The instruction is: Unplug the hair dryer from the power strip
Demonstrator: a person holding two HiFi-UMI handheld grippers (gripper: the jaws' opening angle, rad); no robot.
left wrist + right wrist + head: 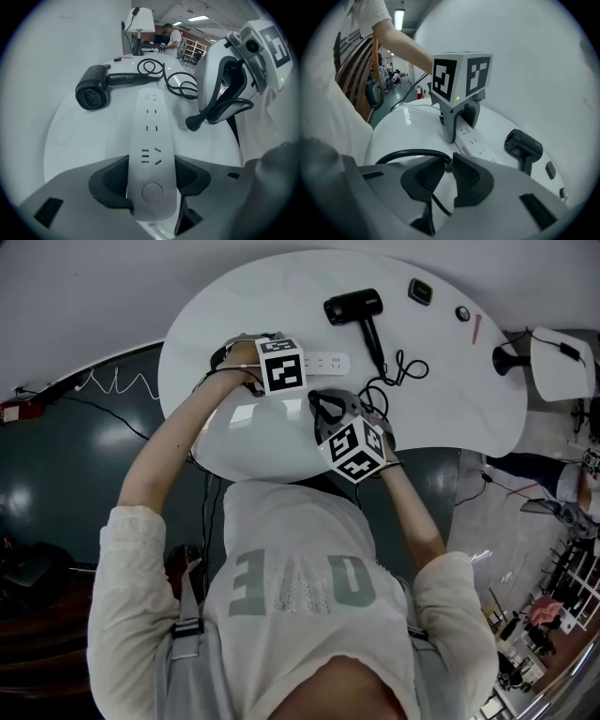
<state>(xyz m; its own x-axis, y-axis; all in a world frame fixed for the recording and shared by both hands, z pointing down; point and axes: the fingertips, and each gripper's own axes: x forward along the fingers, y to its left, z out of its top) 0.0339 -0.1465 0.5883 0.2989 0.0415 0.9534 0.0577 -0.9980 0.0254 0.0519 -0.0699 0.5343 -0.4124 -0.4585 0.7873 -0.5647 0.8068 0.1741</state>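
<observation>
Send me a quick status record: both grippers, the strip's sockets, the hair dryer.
left gripper: shut on the power strip, at its button end
right gripper: shut on the black cable, beside the strip
sockets in view: all empty, nothing plugged in
hair dryer: lying on the white table, apart from the strip, untouched

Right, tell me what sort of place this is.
Probably an open-plan office or lab: a rounded white table, bright ceiling panel lights, and brown storage shelves far behind it.
</observation>
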